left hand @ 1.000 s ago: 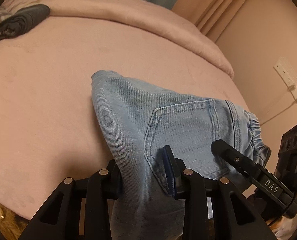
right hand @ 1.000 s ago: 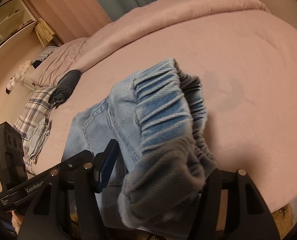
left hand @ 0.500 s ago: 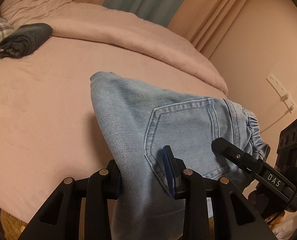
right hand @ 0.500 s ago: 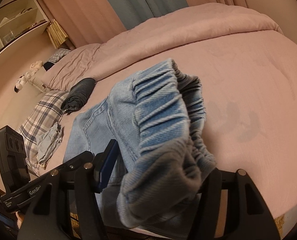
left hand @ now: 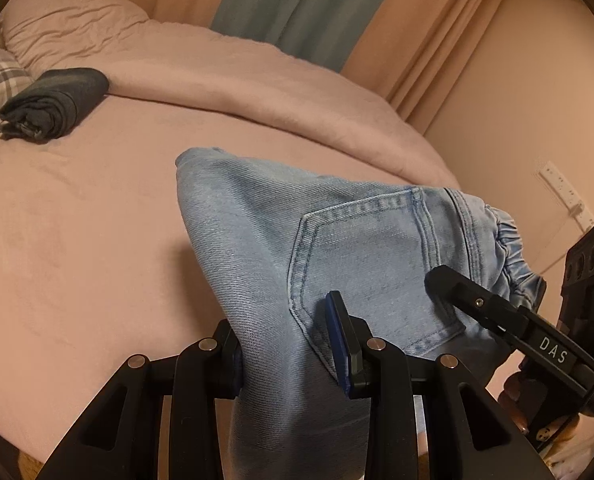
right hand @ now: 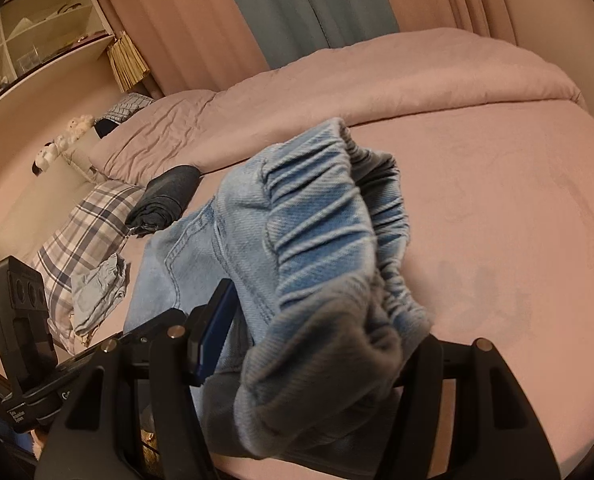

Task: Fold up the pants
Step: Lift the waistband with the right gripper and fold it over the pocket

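Observation:
Light blue denim pants [left hand: 337,248] hang bunched between both grippers above the pink bed. My left gripper [left hand: 289,348] is shut on a fold of the denim beside the back pocket. In the right wrist view my right gripper [right hand: 317,344] is shut on the thick gathered elastic waistband [right hand: 329,240] of the pants [right hand: 201,264]. From the left wrist view the right gripper [left hand: 497,312] shows at the far right, clamped at the waistband end. The lower part of the pants drops out of sight below both cameras.
The pink bed [left hand: 77,220] spreads ahead, with a rolled pink duvet [left hand: 237,76] along its far side. A folded dark garment [left hand: 53,104] lies at the far left, by a plaid pillow [right hand: 85,224] and a small blue garment [right hand: 97,292]. Curtains and a shelf stand behind.
Both grippers have risen with the pants, lifting them higher off the bed. More of the curtains and far wall shows in both views. Both grips are unchanged.

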A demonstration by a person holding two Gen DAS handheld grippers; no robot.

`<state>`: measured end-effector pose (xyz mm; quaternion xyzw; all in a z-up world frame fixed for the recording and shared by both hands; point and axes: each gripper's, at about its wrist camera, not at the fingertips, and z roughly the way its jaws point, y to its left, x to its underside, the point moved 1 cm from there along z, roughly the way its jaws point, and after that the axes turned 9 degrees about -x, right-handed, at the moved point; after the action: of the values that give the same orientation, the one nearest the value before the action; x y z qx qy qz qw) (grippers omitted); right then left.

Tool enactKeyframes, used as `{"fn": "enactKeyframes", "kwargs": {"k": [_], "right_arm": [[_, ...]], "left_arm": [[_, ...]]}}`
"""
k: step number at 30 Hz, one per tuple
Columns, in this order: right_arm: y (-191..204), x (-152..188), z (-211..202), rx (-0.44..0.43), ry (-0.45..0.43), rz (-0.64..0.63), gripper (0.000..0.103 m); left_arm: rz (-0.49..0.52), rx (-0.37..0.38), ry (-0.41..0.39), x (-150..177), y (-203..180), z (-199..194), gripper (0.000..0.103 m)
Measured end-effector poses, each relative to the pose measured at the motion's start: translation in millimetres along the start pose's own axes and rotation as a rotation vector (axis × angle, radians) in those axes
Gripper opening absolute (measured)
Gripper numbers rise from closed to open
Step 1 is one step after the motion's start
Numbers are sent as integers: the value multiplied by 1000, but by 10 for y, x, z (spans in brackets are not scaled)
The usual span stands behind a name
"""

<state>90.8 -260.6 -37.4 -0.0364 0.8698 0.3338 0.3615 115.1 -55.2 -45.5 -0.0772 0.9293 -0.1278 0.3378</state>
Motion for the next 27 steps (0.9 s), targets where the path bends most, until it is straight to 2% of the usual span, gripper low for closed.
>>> {"fn": "enactKeyframes", "kwargs": {"k": [3, 19, 23, 27], "right_arm": [[-74, 37, 110, 7, 25, 11, 62], [-397, 145, 500, 88, 117, 83, 62], [-481, 218, 654, 132, 175, 97, 62], [-609, 279, 778, 151, 231, 136, 67]], "left_arm": [[3, -18, 47, 5, -8, 145, 33], [10, -31, 168, 74, 41, 758, 33], [-2, -50, 226, 154, 101, 943, 33], [4, -68, 235, 206, 135, 992, 33]]}}
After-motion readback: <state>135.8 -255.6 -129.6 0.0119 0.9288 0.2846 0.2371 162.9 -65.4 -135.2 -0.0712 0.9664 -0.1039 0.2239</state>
